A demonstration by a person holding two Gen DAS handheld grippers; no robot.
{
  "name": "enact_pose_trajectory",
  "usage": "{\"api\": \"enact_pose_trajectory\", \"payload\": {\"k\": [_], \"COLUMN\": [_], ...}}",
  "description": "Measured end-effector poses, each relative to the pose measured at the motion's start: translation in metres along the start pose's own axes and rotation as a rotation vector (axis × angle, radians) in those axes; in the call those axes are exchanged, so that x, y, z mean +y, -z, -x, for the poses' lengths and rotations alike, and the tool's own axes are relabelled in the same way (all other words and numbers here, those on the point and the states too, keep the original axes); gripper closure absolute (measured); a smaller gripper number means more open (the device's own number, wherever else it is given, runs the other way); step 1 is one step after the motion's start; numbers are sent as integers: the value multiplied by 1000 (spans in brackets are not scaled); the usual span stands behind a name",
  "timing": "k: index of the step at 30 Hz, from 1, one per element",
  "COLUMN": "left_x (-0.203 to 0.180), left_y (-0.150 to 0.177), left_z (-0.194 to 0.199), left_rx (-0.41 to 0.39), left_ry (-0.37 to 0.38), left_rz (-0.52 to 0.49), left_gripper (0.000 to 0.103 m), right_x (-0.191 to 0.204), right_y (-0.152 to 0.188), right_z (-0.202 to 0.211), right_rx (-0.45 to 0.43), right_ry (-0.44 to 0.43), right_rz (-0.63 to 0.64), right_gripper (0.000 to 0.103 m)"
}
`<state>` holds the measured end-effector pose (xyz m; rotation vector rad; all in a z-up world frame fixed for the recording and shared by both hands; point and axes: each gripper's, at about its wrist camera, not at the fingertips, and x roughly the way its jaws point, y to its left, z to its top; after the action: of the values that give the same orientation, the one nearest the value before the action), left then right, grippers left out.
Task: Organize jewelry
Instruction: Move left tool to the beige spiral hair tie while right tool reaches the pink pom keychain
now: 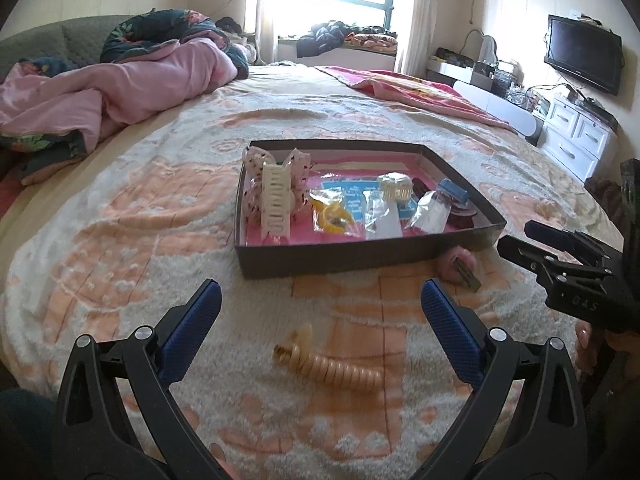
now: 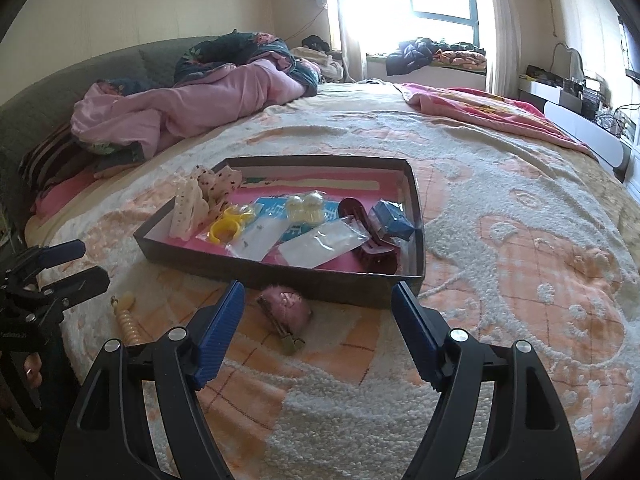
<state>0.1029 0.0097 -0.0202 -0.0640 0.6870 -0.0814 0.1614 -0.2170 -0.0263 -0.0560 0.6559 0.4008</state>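
We have most of the hair things gathered in the box on the bed, so only two strays lie outside it: a beige spiral clip and a pink fluffy clip, the latter just beside the box's near wall. Our left gripper hangs low over the spiral clip, jaws spread and empty; our right gripper frames the fluffy clip, likewise spread. Blur makes the spiral clip's end hard to read.

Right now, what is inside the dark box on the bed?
The box holds a cream claw clip against a dotted bow, yellow rings in a bag, clear packets, a blue clip and a maroon clip. Whatever lies under the packets is covered.
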Motion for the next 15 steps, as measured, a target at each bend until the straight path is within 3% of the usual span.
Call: {"api": "enact_pose_trajectory", "payload": {"k": [15], "left_x": [7], "left_y": [36], "left_z": [-2], "left_rx": [133], "left_ry": [25], "left_rz": [57], "left_gripper": [12], "right_x": [1], "right_y": [11], "right_z": [-17], "right_rx": [41], "right_ry": [1], "right_rz": [19], "right_gripper": [30]}}
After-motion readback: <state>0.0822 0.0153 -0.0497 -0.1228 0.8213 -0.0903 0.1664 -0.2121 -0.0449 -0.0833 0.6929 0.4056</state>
